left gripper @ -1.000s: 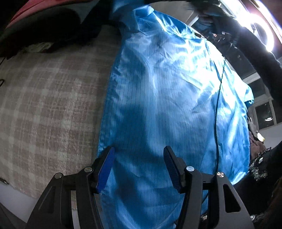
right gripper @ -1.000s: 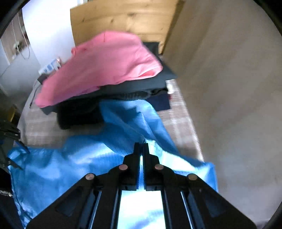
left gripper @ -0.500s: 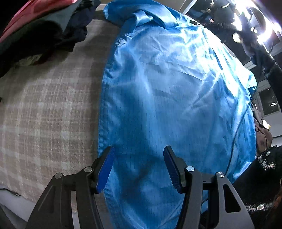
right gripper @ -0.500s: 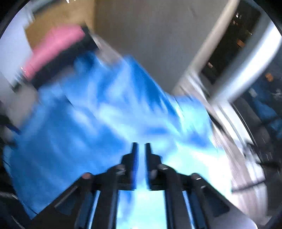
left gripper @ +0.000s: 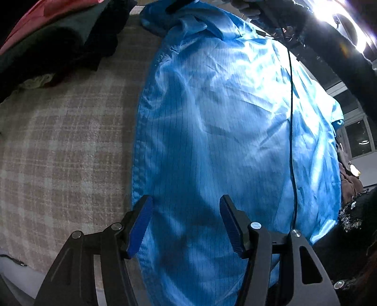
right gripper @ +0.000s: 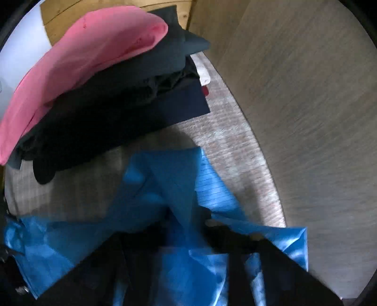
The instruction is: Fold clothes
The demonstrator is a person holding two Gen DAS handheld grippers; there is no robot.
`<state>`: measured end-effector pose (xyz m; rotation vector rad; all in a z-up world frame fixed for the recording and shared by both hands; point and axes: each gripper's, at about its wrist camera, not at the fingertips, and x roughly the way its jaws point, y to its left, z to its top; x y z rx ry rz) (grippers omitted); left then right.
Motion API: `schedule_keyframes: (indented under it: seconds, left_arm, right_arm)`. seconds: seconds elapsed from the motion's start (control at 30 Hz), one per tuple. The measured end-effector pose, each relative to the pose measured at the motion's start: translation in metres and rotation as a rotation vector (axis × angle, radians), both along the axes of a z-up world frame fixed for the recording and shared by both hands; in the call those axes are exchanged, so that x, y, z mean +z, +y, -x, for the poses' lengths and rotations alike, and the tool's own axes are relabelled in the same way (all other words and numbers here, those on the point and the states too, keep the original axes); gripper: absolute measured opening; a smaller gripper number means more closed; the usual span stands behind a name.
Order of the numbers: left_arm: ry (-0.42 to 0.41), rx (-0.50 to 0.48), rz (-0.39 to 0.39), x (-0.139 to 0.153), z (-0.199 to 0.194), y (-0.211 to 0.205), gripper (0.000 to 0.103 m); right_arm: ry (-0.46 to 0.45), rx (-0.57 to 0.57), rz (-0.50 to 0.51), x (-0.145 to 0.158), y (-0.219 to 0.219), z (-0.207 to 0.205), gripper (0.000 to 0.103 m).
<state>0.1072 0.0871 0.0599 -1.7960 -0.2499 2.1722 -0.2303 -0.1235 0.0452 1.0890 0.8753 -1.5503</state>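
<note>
A shiny blue pinstriped garment (left gripper: 223, 131) lies spread lengthwise on a beige plaid blanket (left gripper: 66, 146). My left gripper (left gripper: 186, 223) hovers over its near end, jaws open, with nothing pinched between the blue pads (left gripper: 141, 226). In the right wrist view the picture is blurred. The blue garment (right gripper: 165, 188) bunches up in a ridge and drapes over the dark fingers of my right gripper (right gripper: 188, 237), which is shut on a fold of it. A person's dark sleeve (left gripper: 329, 47) reaches to the garment's far end.
A stack of folded clothes, pink (right gripper: 82, 61) on top of dark ones (right gripper: 122, 113), sits on the blanket beyond the blue garment. A wooden board (right gripper: 113, 9) stands behind the stack and a beige wall (right gripper: 306, 117) runs along the right. A thin black cable (left gripper: 291, 131) hangs across the garment.
The right gripper swung away over the garment and came back to the far end near the stack, now with blue cloth bunched over its fingers. The left gripper has stayed over the hem.
</note>
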Motion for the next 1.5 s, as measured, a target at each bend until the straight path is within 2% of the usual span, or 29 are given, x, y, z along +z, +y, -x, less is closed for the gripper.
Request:
schedule_keyframes:
  seconds: [0.07,0.17,0.27,0.37,0.43,0.57,0.7,0.83,0.9,1.0,1.13,1.2,1.23,1.3,1.33,1.37,1.43,1.5]
  left_arm:
    - [0.0,-0.004,-0.001,0.001,0.002,-0.01,0.057]
    - [0.003,-0.012,0.015,0.005,0.005,-0.022,0.057]
    - [0.029,-0.011,0.028,0.016,0.009,-0.024,0.057]
    - [0.084,-0.024,0.037,0.038,0.015,-0.025,0.057]
    - [0.126,-0.038,0.042,0.054,0.023,-0.024,0.057]
    - [0.187,-0.122,0.081,0.078,0.052,-0.004,0.057]
    - [0.242,-0.278,0.108,0.081,0.098,0.047,0.057]
    - [0.305,-0.451,0.166,0.068,0.139,0.116,0.058]
    - [0.351,-0.523,0.234,0.064,0.145,0.148,0.059]
    - [0.404,-0.63,0.322,0.047,0.153,0.176,0.062]
    - [0.354,-0.729,0.4,0.012,0.163,0.192,0.063]
    - [0.337,-0.739,0.406,0.001,0.171,0.194,0.065]
    - [0.334,-0.73,0.386,0.001,0.176,0.193,0.063]
    - [0.312,-0.678,0.351,0.004,0.19,0.185,0.033]
    - [0.299,-0.646,0.345,0.006,0.197,0.179,0.012]
    - [0.286,-0.61,0.333,0.011,0.203,0.17,0.006]
    - [0.264,-0.546,0.29,0.024,0.213,0.148,0.003]
    - [0.285,-0.496,0.28,0.05,0.212,0.121,0.002]
  right_arm:
    - [0.029,0.005,0.083,0.026,0.009,-0.008,0.0]
    - [0.053,-0.012,0.248,0.094,0.044,-0.017,0.0]
    - [0.071,-0.033,0.343,0.155,0.104,-0.026,0.0]
    - [0.094,-0.109,0.351,0.179,0.175,-0.033,0.0]
    - [0.093,-0.171,0.316,0.175,0.231,-0.042,0.0]
    - [0.064,-0.339,0.203,0.121,0.323,-0.052,0.0]
    - [-0.007,-0.512,0.16,0.069,0.383,-0.044,0.0]
    - [-0.041,-0.554,0.193,0.05,0.401,-0.037,0.0]
    - [-0.049,-0.553,0.215,0.049,0.404,-0.034,0.0]
    - [-0.054,-0.538,0.243,0.048,0.403,-0.039,0.0]
    - [-0.057,-0.531,0.254,0.049,0.401,-0.032,0.0]
    - [-0.054,-0.527,0.253,0.047,0.398,-0.03,0.001]
    - [-0.05,-0.524,0.254,0.048,0.396,-0.03,0.0]
    - [-0.042,-0.518,0.257,0.051,0.393,-0.029,0.001]
    - [-0.039,-0.516,0.258,0.053,0.391,-0.028,0.001]
    - [-0.033,-0.51,0.257,0.055,0.387,-0.027,0.001]
    - [-0.006,-0.486,0.255,0.063,0.374,-0.026,0.001]
    - [0.028,-0.447,0.262,0.075,0.355,-0.024,0.001]
